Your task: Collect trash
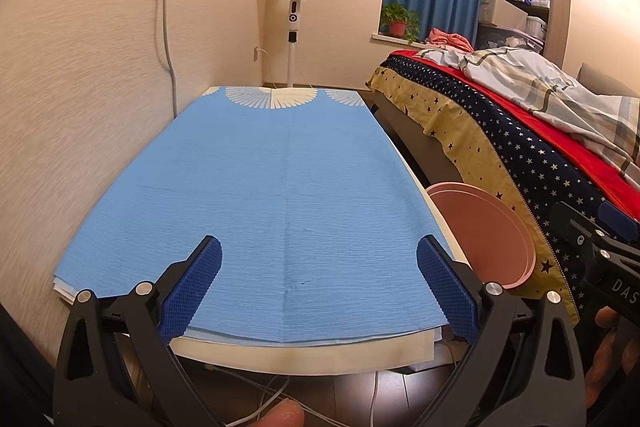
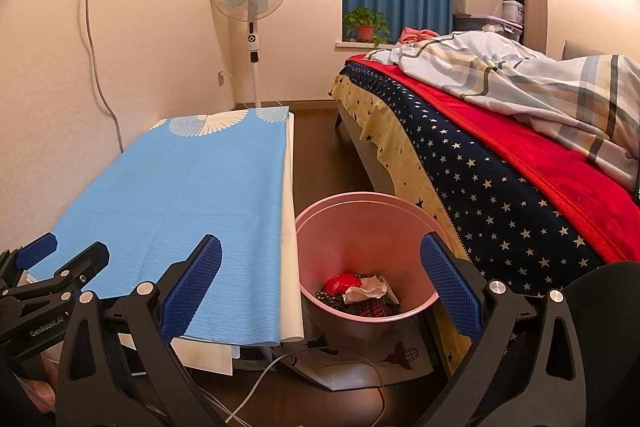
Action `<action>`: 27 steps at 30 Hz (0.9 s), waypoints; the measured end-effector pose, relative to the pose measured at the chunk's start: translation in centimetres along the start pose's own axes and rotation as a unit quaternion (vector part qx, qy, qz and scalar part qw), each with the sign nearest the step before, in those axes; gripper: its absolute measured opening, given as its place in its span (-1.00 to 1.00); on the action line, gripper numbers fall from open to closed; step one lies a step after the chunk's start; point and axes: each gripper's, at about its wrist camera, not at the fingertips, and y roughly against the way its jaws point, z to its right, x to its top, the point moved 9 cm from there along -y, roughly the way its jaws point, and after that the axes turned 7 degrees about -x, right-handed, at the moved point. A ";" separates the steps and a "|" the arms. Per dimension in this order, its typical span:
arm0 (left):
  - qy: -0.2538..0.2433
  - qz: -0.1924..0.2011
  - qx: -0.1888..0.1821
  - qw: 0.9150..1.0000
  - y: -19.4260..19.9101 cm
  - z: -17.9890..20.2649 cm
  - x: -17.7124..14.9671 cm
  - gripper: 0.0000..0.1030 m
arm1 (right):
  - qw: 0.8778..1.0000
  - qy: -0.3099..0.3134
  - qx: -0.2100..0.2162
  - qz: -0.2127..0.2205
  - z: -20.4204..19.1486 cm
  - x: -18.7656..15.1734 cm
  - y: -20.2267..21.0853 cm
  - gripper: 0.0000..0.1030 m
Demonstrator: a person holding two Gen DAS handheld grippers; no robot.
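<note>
Hovering at the near edge of the surface [image 1: 280, 163], both grippers have their jaws spread and hold nothing. The left gripper [image 1: 319, 283] faces down the blue cloth [image 1: 256, 195], which shows bare ahead of its jaws; no trash is visible on it. The bin [image 2: 360, 227] stands on the floor between the surface and the bed [image 2: 500, 155], directly ahead of and below the jaws of the right gripper [image 2: 321, 285]. The trash [image 2: 360, 289], a red item, crumpled paper and dark scraps, lies at the bottom of the bin.

Judged step: end of collection, or a check for leftovers. The next move calls for scanning the surface and the floor beside the jaws; if anything remains, approach with jaws spread, pinch it, then release above the bin.
</note>
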 end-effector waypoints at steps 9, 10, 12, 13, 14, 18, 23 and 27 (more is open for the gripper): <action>-0.001 0.000 0.001 1.000 0.0 0.0 0.0 0.84 | 1.000 -0.001 0.000 0.001 -0.2 0.4 0.1 0.90; -0.002 0.000 0.001 1.000 0.0 0.0 0.0 0.84 | 1.000 -0.001 0.000 0.001 -0.3 0.5 0.1 0.90; -0.001 0.001 0.000 1.000 0.0 -0.1 0.0 0.84 | 1.000 -0.001 0.000 0.001 -0.2 0.4 0.1 0.90; -0.001 0.001 0.000 1.000 0.1 -0.1 0.0 0.84 | 1.000 -0.001 0.000 0.001 -0.2 0.4 0.1 0.90; -0.001 0.001 0.000 1.000 0.1 -0.1 0.0 0.84 | 1.000 -0.001 -0.001 0.001 -0.3 0.5 0.1 0.90; -0.002 0.001 0.000 1.000 0.1 -0.1 0.0 0.84 | 1.000 -0.002 0.000 0.001 -0.3 0.5 0.1 0.90; -0.002 0.001 0.000 1.000 0.1 0.0 0.0 0.84 | 1.000 -0.002 0.000 0.002 -0.2 0.5 0.2 0.90; -0.002 0.004 0.000 1.000 0.2 0.0 0.0 0.84 | 1.000 -0.001 -0.001 0.003 -0.3 0.6 0.2 0.90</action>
